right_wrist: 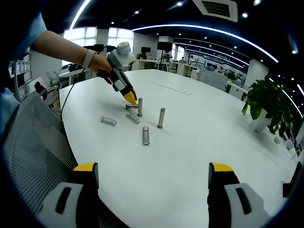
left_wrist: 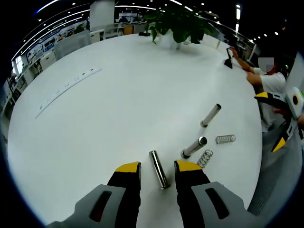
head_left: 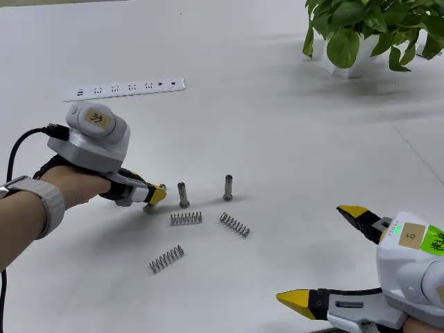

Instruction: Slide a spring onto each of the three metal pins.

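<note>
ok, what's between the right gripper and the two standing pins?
One loose spring lies flat on the table between the open right gripper and the standing pins, clearest in the right gripper view; otherwise bare table.

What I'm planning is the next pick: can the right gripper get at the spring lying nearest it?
Probably yes. The right gripper has its jaws wide open, and only bare table lies between it and that spring; the nearest upright pin stands beyond it.
</note>
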Tool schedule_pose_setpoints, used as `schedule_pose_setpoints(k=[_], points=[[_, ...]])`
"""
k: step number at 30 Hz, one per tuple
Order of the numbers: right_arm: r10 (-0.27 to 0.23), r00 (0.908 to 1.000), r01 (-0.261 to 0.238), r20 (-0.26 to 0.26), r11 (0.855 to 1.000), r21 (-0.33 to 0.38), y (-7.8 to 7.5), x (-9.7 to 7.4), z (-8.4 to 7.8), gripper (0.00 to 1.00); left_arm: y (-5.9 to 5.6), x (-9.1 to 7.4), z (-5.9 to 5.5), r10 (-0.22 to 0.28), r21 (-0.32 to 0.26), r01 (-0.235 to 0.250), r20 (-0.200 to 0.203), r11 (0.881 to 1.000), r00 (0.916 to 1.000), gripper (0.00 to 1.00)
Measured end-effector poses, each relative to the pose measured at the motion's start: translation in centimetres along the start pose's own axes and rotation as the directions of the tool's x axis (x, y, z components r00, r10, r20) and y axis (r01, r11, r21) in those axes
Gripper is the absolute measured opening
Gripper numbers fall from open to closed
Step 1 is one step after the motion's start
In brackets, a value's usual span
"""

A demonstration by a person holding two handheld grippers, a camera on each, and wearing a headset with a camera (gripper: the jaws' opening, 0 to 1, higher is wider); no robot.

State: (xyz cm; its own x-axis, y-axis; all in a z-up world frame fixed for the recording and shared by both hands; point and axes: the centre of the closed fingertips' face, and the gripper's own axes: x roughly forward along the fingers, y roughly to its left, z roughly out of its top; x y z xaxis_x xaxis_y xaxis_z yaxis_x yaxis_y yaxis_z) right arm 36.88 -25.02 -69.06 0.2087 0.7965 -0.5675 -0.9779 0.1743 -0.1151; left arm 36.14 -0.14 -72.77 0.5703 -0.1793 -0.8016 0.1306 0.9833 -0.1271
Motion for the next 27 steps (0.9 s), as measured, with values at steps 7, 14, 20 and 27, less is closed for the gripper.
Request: schedule_pose_setpoints(k=[7, 14, 20, 27], points=[[-0.002, 1.0000, 0.002, -0.007, 1.000, -0.009, 0.0, 0.0, -0.1, 0.97, 0.4, 1.4, -0.1, 0.002, 0.004, -0.001, -0.046, 1.000, 0.9990, 0.24], [-0.015, 0.9999, 0.015, -0.003, 1.000, -0.004, -0.3, 0.0, -0.1, 0.97, 0.9, 1.7, -0.1, 0.027, 0.002, -0.026, -0.070, 1.000, 0.9972, 0.22], [-0.020, 0.9998, 0.020, -0.005, 1.000, -0.011, -0.3, 0.0, -0.1, 0.97, 1.0, 2.2, -0.3, 0.060, 0.032, -0.057, -0.107, 0.998, 0.9924, 0.18], [-0.013, 0.9999, 0.013, -0.005, 1.000, -0.014, -0.1, 0.0, 0.0, 0.96, 1.1, 2.4, -0.3, 0.110, 0.091, -0.094, -0.194, 0.991, 0.9747, 0.18]])
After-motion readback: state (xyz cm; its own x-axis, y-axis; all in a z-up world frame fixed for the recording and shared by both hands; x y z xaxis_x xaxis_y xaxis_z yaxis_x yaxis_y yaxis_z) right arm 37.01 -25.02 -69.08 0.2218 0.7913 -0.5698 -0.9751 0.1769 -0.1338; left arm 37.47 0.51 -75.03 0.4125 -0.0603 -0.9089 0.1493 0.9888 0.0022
